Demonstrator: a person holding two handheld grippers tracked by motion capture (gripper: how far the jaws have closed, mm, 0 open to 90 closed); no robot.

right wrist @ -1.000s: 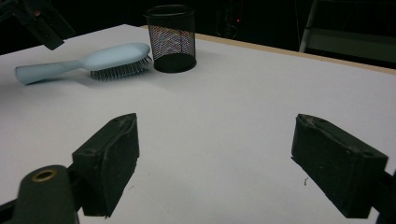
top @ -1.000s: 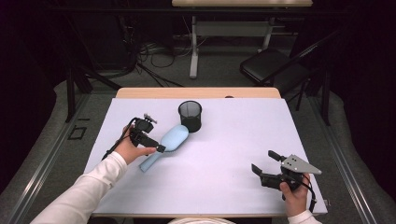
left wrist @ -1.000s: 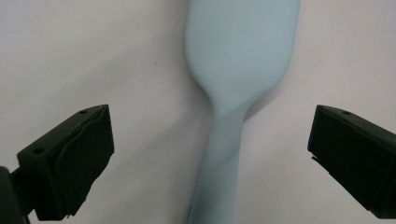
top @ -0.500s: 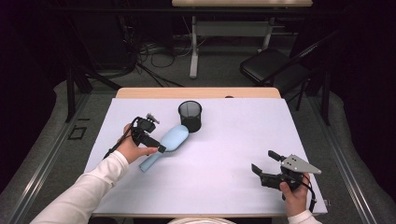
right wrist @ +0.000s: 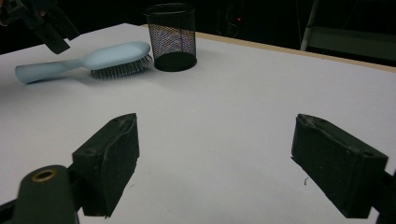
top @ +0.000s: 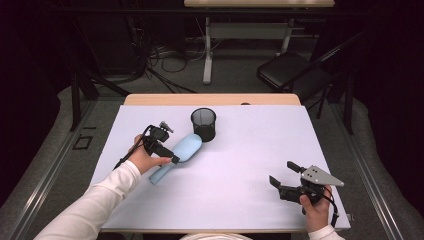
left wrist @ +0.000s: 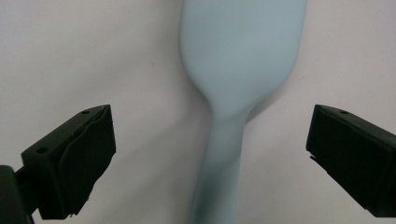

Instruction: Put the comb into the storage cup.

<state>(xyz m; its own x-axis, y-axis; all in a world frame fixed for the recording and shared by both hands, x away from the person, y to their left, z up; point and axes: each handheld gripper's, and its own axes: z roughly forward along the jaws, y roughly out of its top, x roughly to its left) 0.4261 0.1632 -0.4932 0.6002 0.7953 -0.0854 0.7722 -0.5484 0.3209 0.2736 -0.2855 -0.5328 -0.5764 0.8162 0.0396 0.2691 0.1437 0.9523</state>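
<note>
Pale-blue hairbrush lies bristles-down on the white tabletop at centre-left of the high view, handle toward lower left, directly beneath the left tongs, jaws apart astride its neck; right tongs, also apart, idle at lower right.

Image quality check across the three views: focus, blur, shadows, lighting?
Left gripper view: hairbrush soft and out of focus, its shadow falling right. Right gripper view: jaws soft, mesh cup and brush sharper, room behind dark. High view: table evenly lit, surroundings nearly black, no glare.
</note>
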